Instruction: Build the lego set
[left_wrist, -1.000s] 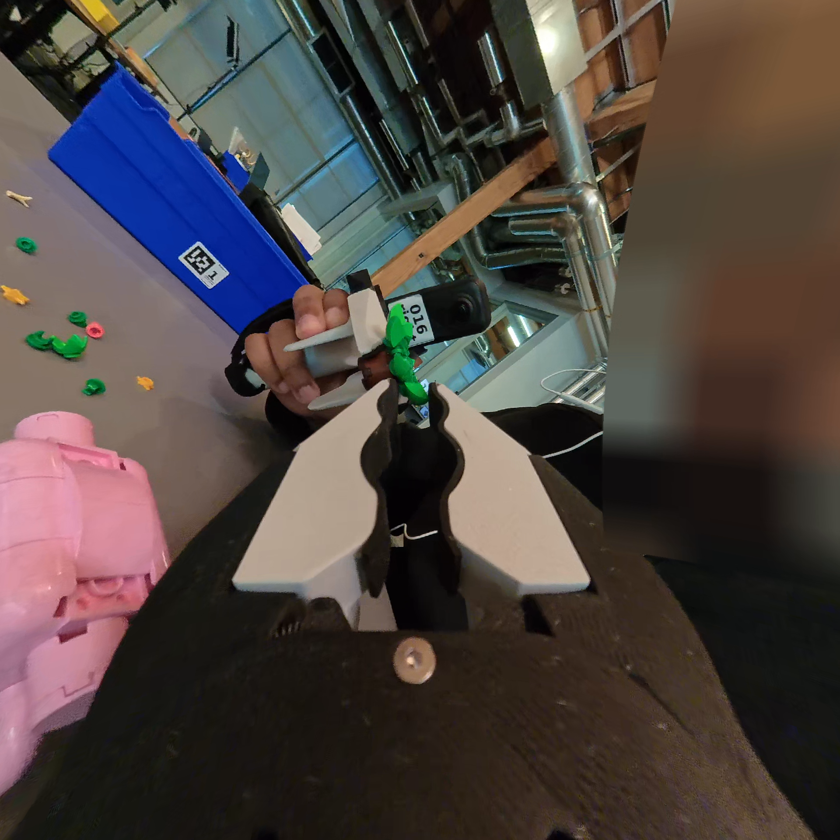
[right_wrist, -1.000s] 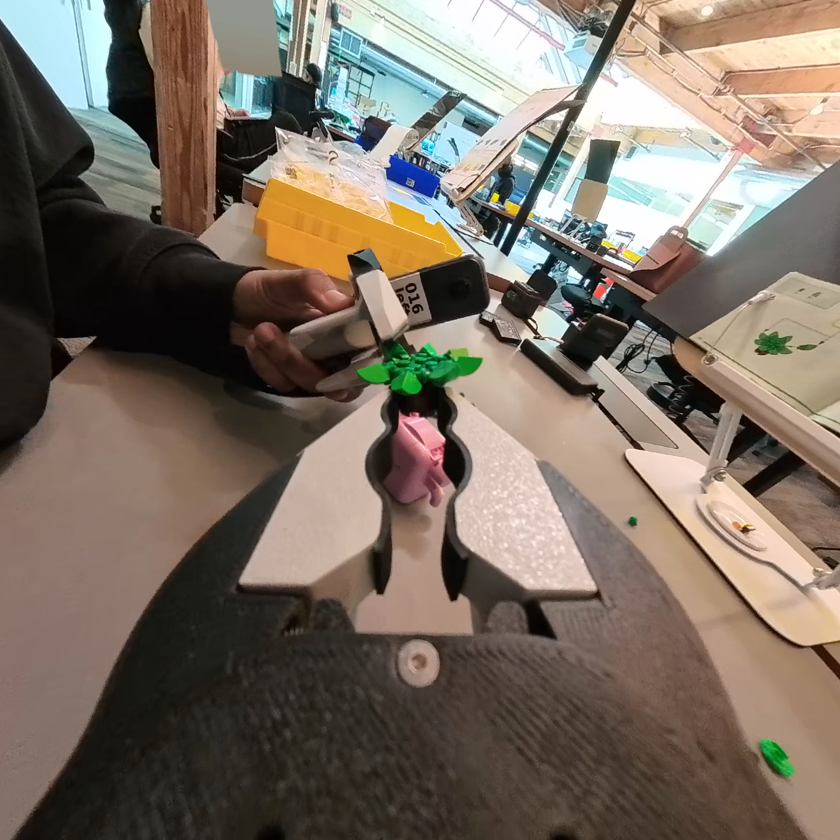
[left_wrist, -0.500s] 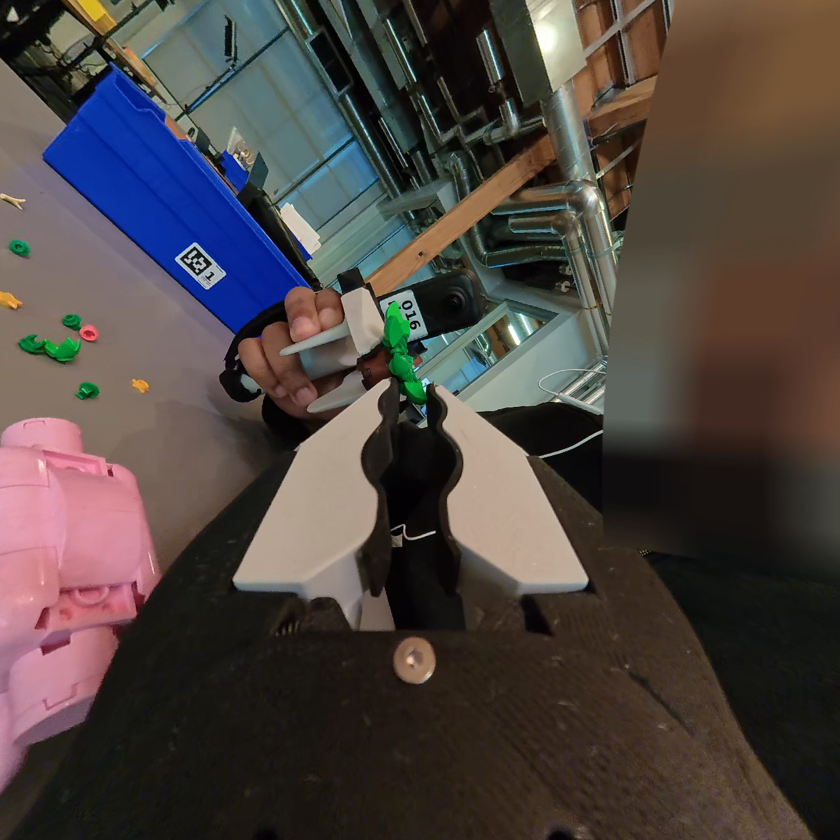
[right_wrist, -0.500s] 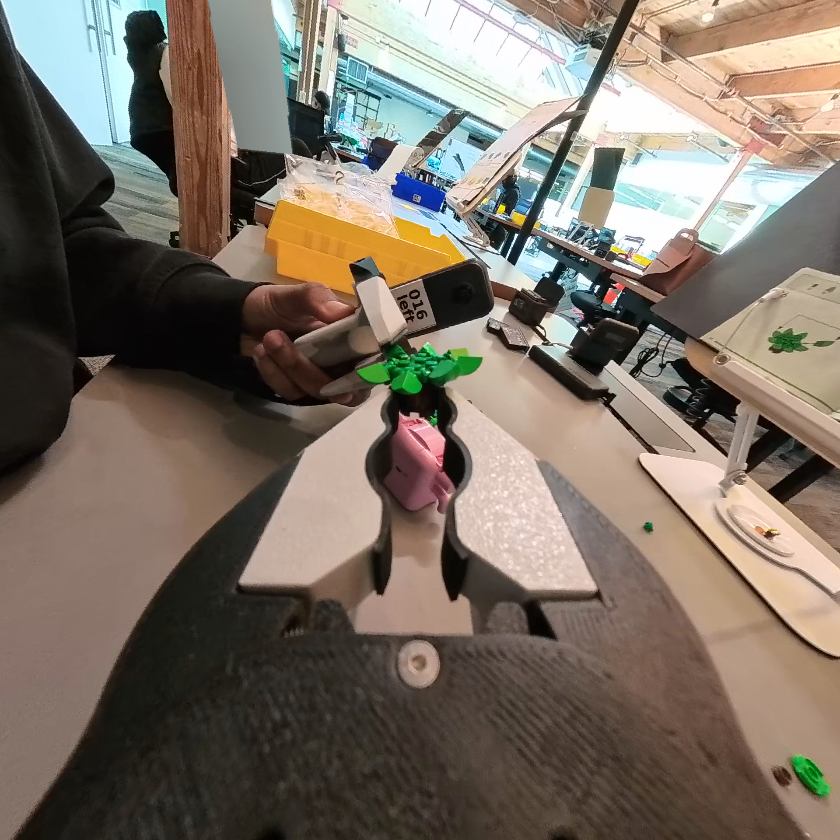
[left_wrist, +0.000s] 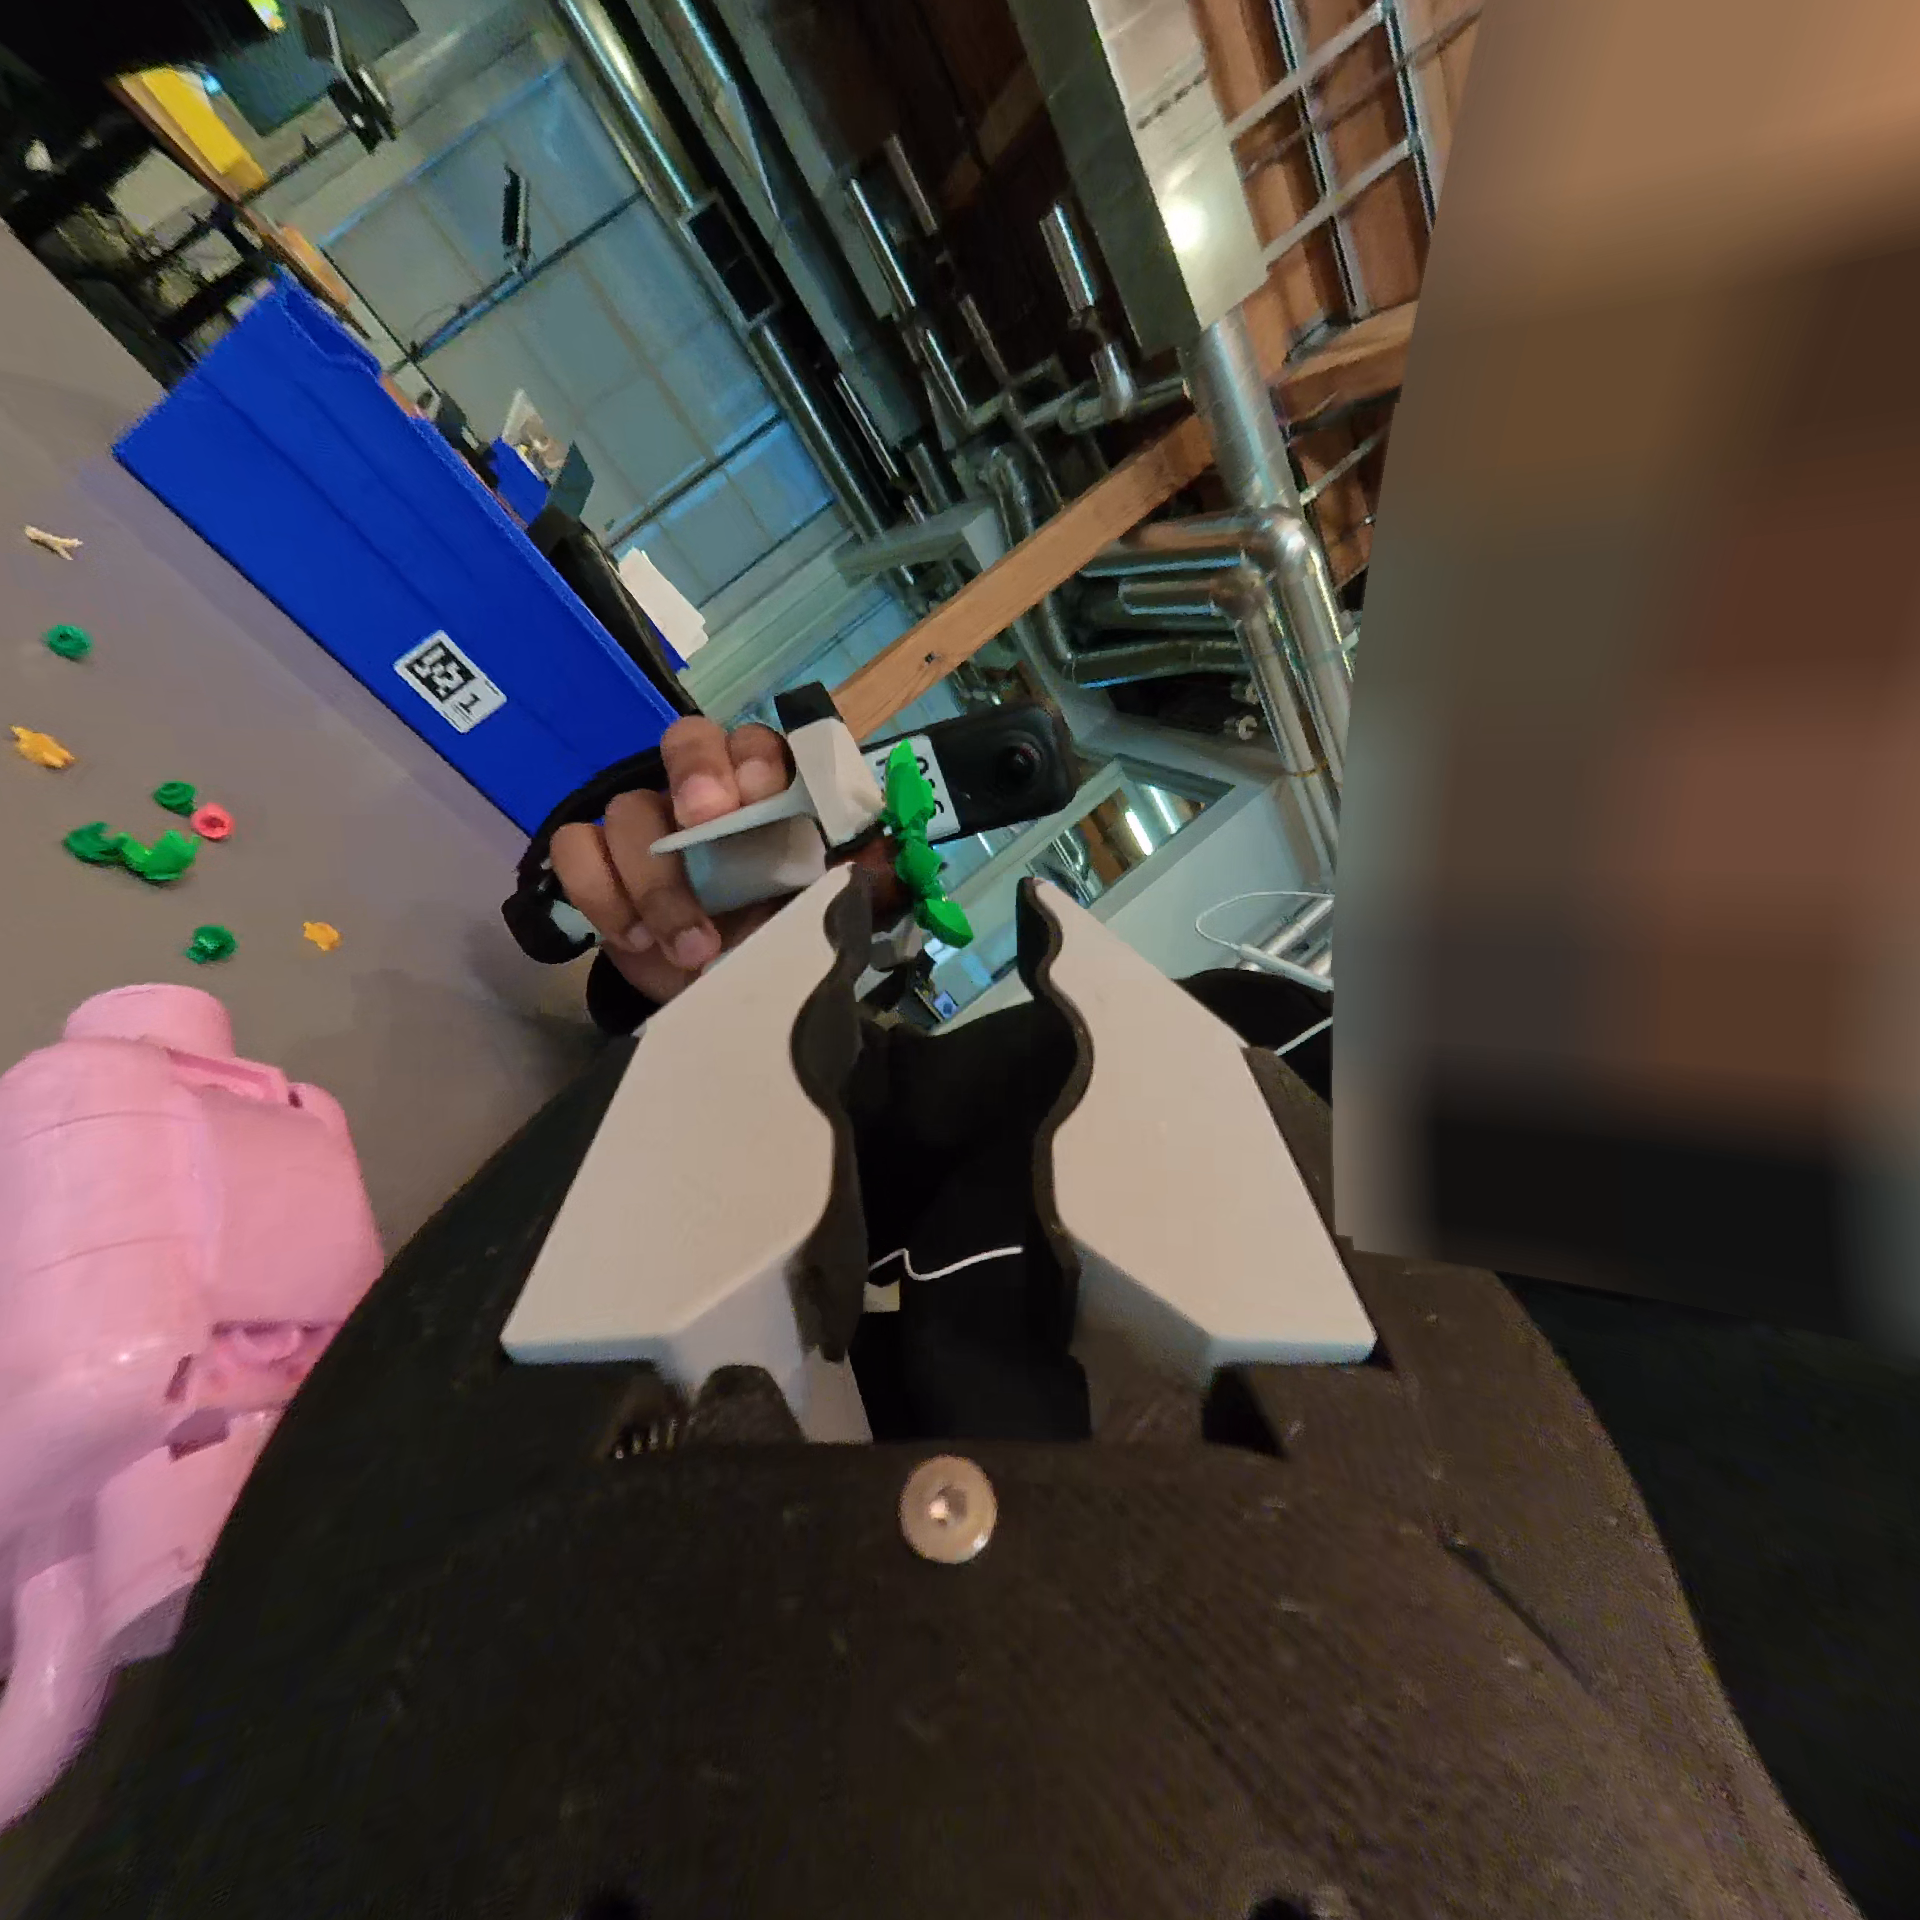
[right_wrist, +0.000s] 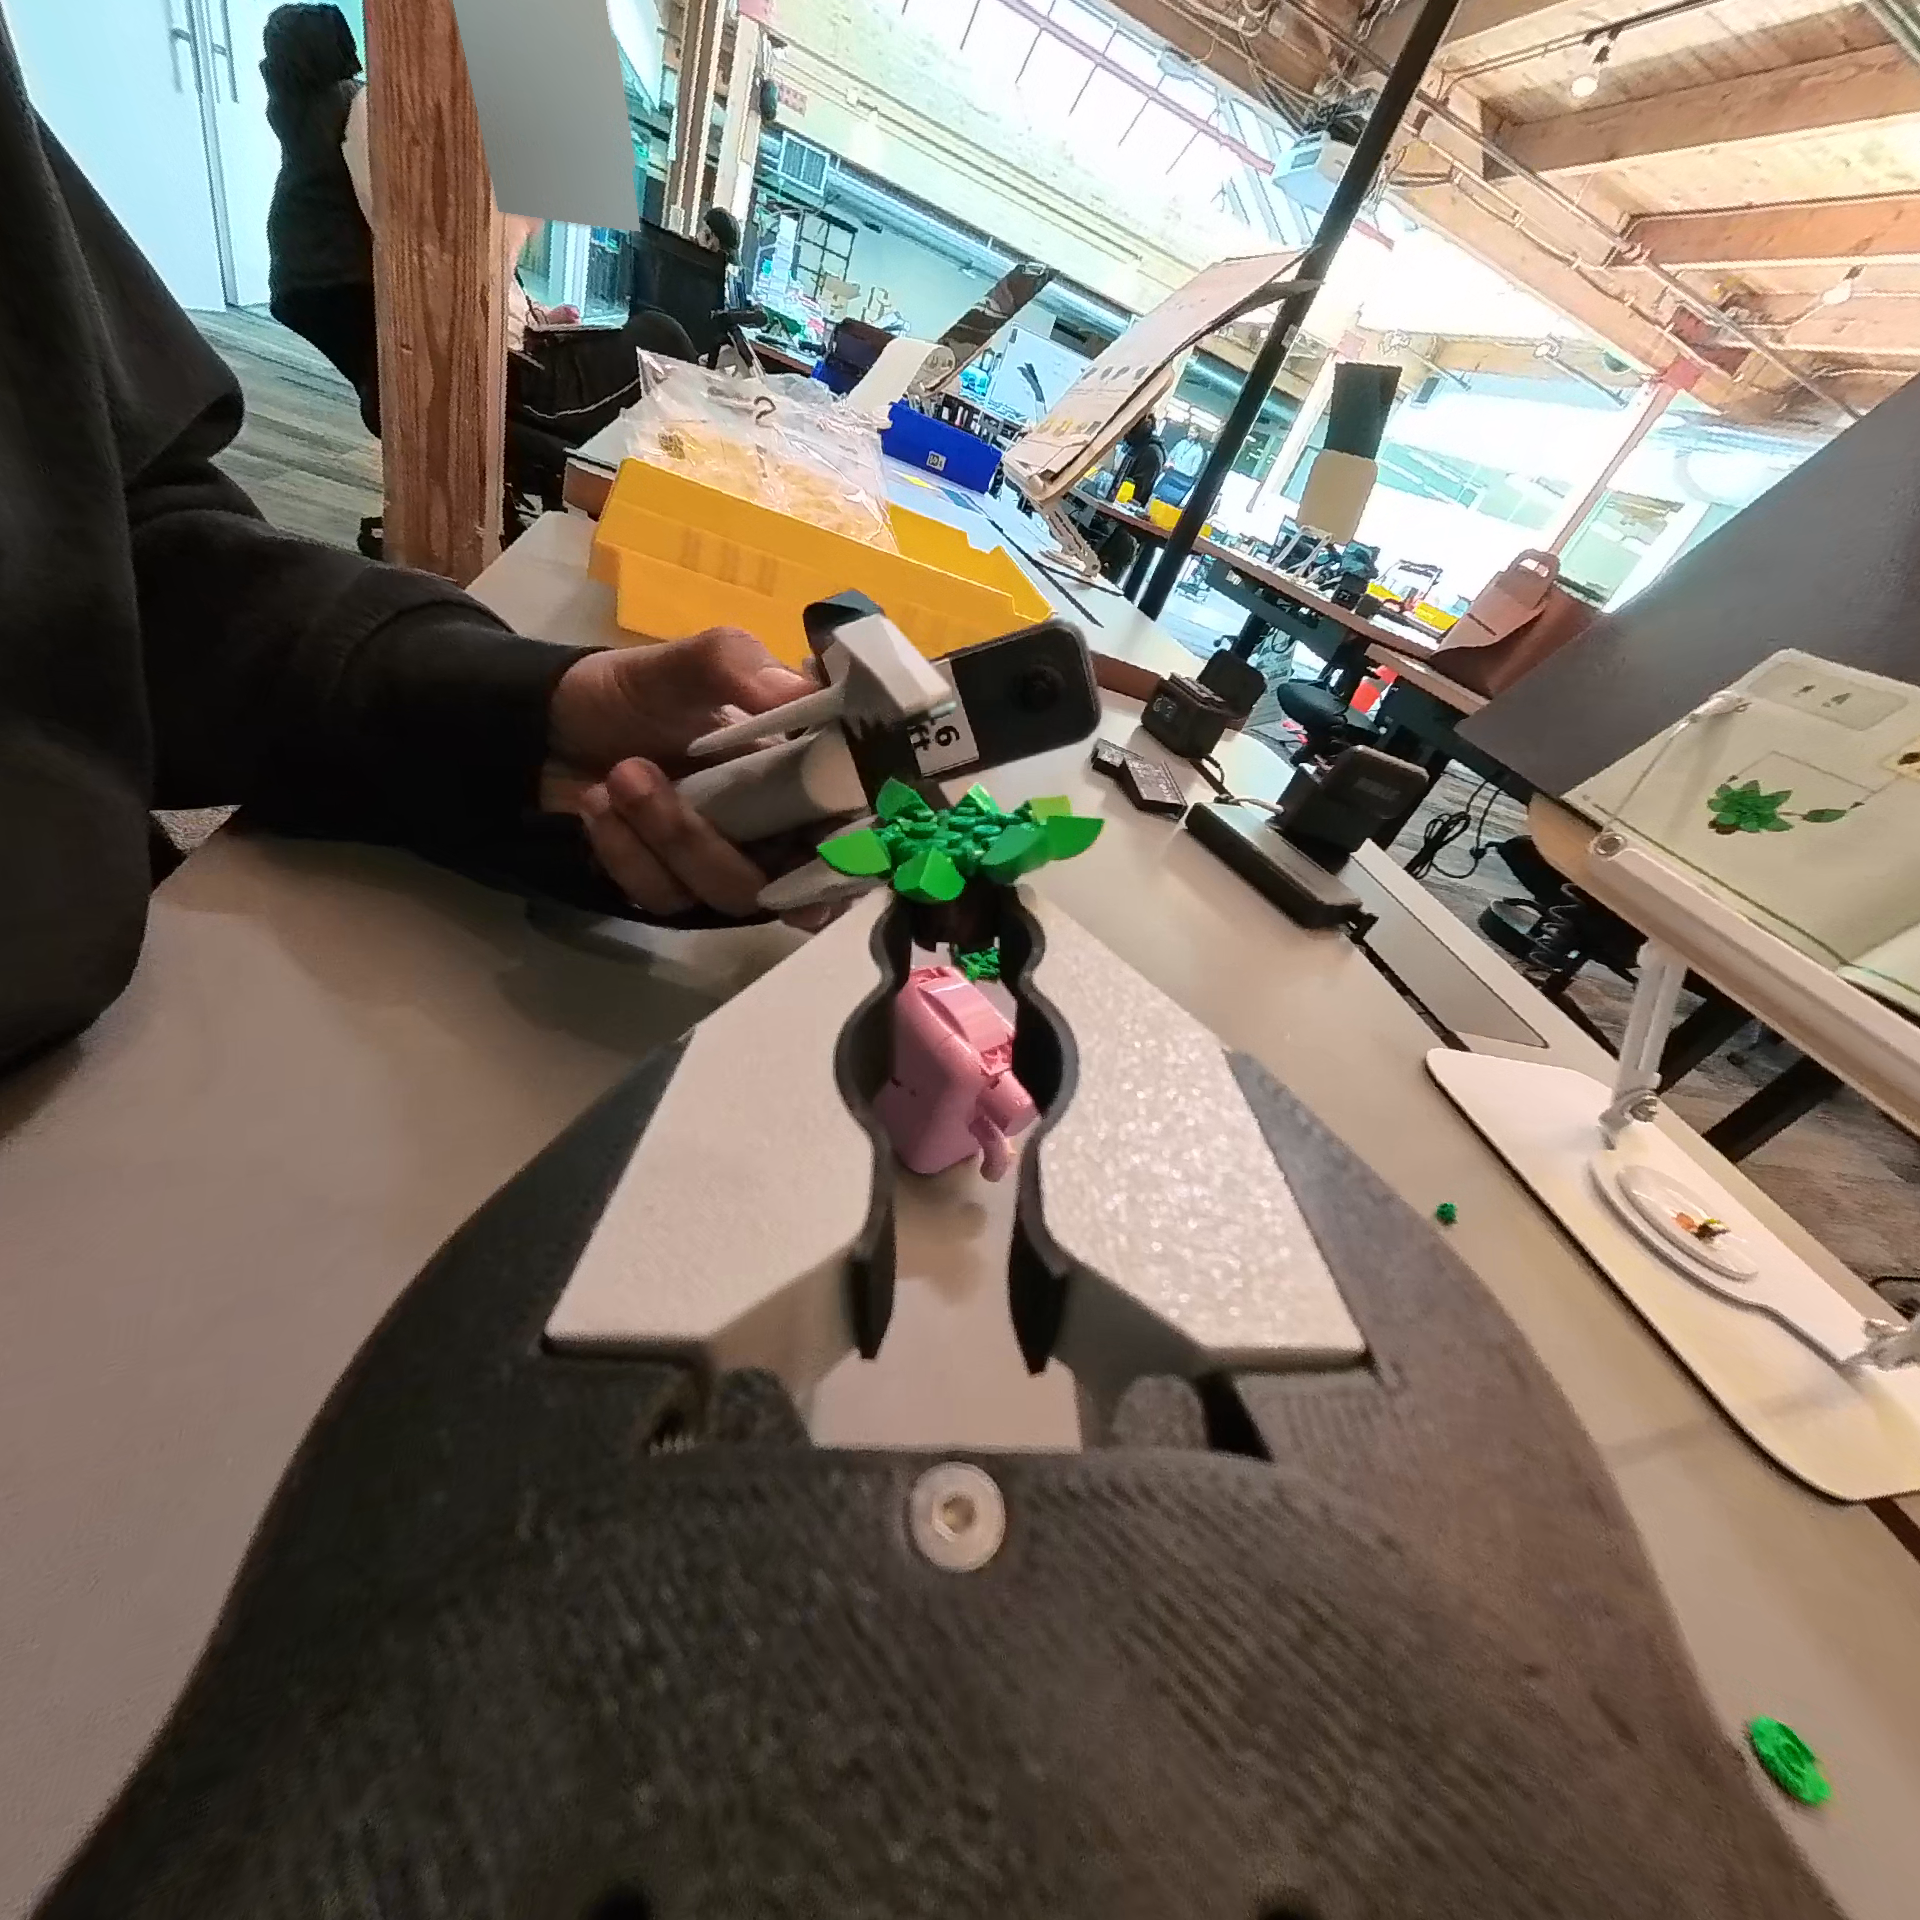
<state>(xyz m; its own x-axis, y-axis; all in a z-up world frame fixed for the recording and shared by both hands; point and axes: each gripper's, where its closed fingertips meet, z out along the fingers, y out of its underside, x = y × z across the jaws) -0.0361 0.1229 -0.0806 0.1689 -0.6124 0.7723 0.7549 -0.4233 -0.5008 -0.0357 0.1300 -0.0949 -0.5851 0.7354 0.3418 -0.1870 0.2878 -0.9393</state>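
Observation:
My right gripper (right_wrist: 958, 914) is shut on the dark stem of a green leafy lego plant (right_wrist: 956, 844) and holds it above the table. My left gripper (left_wrist: 940, 899) is open. Its tips stand on either side of the plant's lower leaves (left_wrist: 920, 847) without gripping them. In the right wrist view the left gripper (right_wrist: 769, 810) comes in from the left, its fingers spread beside the plant. A pink lego pot (right_wrist: 945, 1081) stands on the table behind my right fingers. It also shows large at the lower left of the left wrist view (left_wrist: 156, 1195).
A blue bin (left_wrist: 364, 561) stands at the table's far side, with small green, pink and orange loose pieces (left_wrist: 135, 852) before it. A yellow bin (right_wrist: 790, 561), black devices (right_wrist: 1268, 862), a white stand base (right_wrist: 1558, 1195) and a green piece (right_wrist: 1787, 1761) lie around. Both grippers' tips are close together, under 4 cm apart. Left tips and right tips are each some 9 cm from the pink lego pot (right_wrist: 945, 1081).
My left gripper's fingers have spread apart and let go of the plant. The right gripper keeps its hold on the stem. The pink pot looks a little nearer.

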